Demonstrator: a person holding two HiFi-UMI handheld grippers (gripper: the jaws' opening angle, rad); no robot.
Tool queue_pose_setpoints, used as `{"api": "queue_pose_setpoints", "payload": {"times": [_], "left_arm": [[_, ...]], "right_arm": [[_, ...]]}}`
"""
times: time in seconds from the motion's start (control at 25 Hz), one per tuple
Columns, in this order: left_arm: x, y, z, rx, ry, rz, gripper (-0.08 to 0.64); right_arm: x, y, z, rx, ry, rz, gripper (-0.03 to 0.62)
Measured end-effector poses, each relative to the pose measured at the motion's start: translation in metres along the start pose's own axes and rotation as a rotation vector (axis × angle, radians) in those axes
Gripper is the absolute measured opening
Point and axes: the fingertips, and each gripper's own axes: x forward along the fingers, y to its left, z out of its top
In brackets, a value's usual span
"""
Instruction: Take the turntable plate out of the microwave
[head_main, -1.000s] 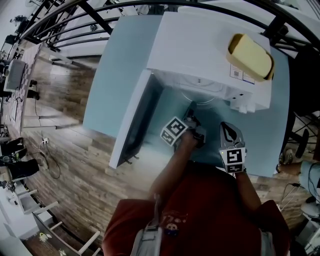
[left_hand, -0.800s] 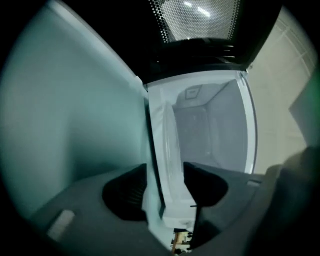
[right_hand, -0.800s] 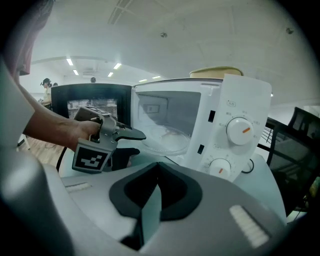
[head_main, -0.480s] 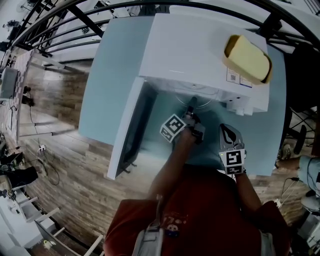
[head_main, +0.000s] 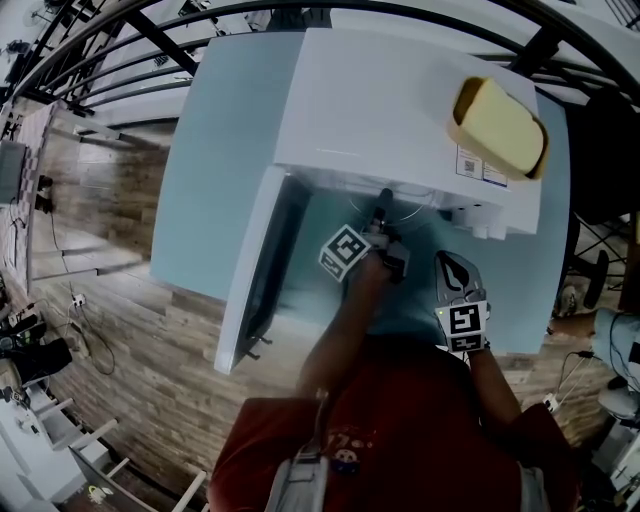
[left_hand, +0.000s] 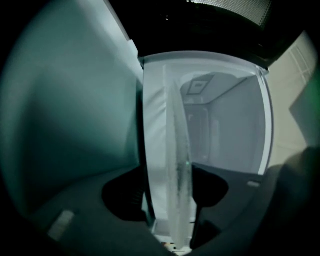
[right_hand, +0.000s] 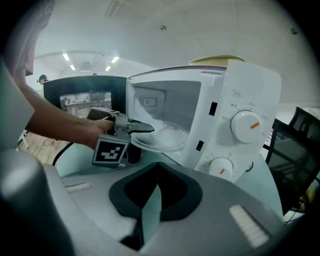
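Left gripper view: turntable plate (left_hand: 179, 140) is seen edge-on, rim straddled by left claw (left_hand: 172, 192), jaws just opened wide, no grip made. Plate is lodged at microwave (right_hand: 235, 100) mouth; right claw (right_hand: 152, 200), shut & empty, is set farther back.

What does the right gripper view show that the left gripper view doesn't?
Only the right gripper view: the two knobs on the microwave, the yellow thing on top, the person's hand and the left gripper from outside. Only the left gripper view: that gripper's own jaws, which have just been opening, with the rim of the turntable plate between them, not squeezed. Both: the plate and the microwave's white inside.
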Motion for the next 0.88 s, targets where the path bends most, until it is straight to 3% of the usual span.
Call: {"api": "queue_pose_setpoints", "payload": {"times": [0.2,0.72,0.88], "left_arm": [[0.005,0.006,0.002,-0.031,-0.008,0.035,0.186],[-0.003,0.003,0.0,-0.021,0.007,0.047,0.155],[-0.011,-0.012,-0.002,-0.022,-0.006,-0.039,0.037]], "right_arm": [[0.004,-0.001,-0.003,-0.021,0.008,-0.005,0.0],[0.0,0.004,-0.001,-0.016,-0.003,-0.008,0.0],[-0.002,0.005,-0.001,-0.02,-0.014,-0.008,0.0]]}}
